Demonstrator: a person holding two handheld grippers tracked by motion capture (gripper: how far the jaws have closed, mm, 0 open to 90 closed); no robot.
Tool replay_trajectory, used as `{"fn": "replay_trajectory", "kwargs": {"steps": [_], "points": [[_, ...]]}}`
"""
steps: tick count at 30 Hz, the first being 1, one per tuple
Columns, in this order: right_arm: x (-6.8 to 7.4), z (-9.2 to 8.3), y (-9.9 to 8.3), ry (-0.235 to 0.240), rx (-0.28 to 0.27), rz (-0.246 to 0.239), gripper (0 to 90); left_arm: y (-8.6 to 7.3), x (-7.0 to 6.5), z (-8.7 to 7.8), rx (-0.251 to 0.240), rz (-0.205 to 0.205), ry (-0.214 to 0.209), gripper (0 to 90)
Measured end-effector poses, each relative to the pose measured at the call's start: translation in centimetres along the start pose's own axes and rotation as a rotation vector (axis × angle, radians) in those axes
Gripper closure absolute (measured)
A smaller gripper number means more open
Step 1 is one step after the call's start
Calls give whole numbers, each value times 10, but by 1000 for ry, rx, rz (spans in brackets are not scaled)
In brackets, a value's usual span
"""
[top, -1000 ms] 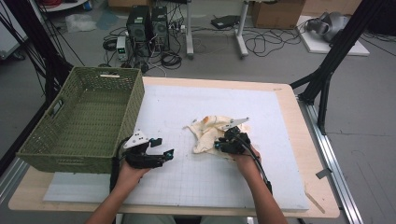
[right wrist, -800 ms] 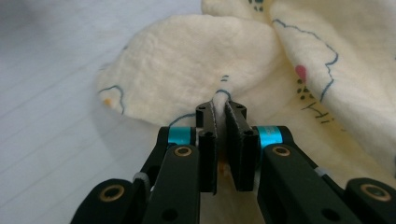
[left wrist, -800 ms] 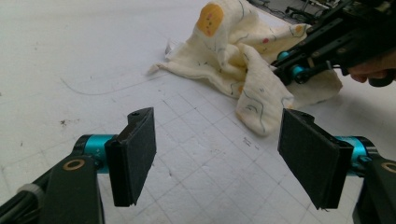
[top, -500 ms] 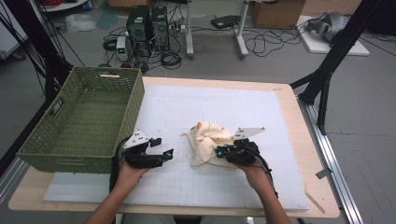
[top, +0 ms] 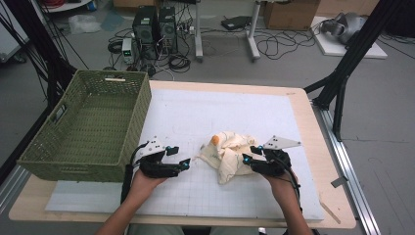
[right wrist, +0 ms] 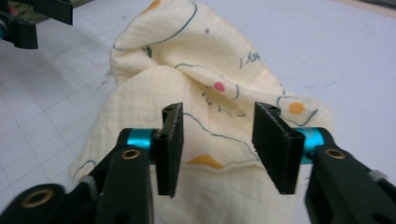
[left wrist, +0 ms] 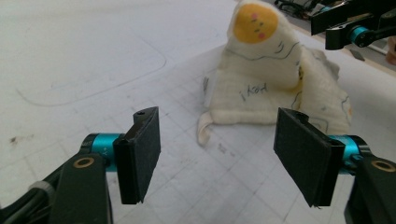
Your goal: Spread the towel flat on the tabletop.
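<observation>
A crumpled cream cloth (top: 227,152) with printed orange and yellow spots lies in a heap on the white mat. My right gripper (top: 250,154) sits at the cloth's right edge. Its jaws have just been opening and now stand apart in the right gripper view (right wrist: 217,144), with the cloth (right wrist: 187,70) lying under and beyond them, untouched by the pads. My left gripper (top: 179,156) rests left of the cloth, open and empty. In the left gripper view (left wrist: 217,156) the cloth (left wrist: 271,88) lies a short way ahead.
A green woven basket (top: 139,112) stands at the table's left, close behind my left hand. The white gridded mat (top: 220,112) covers most of the wooden table (top: 313,147). Black frame legs, cables and computer boxes stand on the floor beyond.
My right gripper moved right and toward the person, dragging the cloth a little, then opened and let go of it. The left gripper stayed put.
</observation>
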State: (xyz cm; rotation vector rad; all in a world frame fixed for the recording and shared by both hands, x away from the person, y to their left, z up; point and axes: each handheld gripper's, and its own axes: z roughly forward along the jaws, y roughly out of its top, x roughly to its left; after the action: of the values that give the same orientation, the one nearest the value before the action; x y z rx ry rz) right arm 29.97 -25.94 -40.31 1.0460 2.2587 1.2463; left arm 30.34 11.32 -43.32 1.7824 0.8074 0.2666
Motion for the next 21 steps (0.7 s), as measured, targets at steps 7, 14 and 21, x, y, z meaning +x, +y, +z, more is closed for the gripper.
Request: {"fn": "replay_trajectory", "kwargs": {"steps": [7,14,21], "points": [[-4,-5,3,8,-42,7,450,13,-4,23,52,6,5,329],[-8,-6,2,-8,-45,17,407,24,-13,63,149,68,22,332],[-11,-8,1,-19,-51,27,401,23,-22,97,286,170,78,432]]}}
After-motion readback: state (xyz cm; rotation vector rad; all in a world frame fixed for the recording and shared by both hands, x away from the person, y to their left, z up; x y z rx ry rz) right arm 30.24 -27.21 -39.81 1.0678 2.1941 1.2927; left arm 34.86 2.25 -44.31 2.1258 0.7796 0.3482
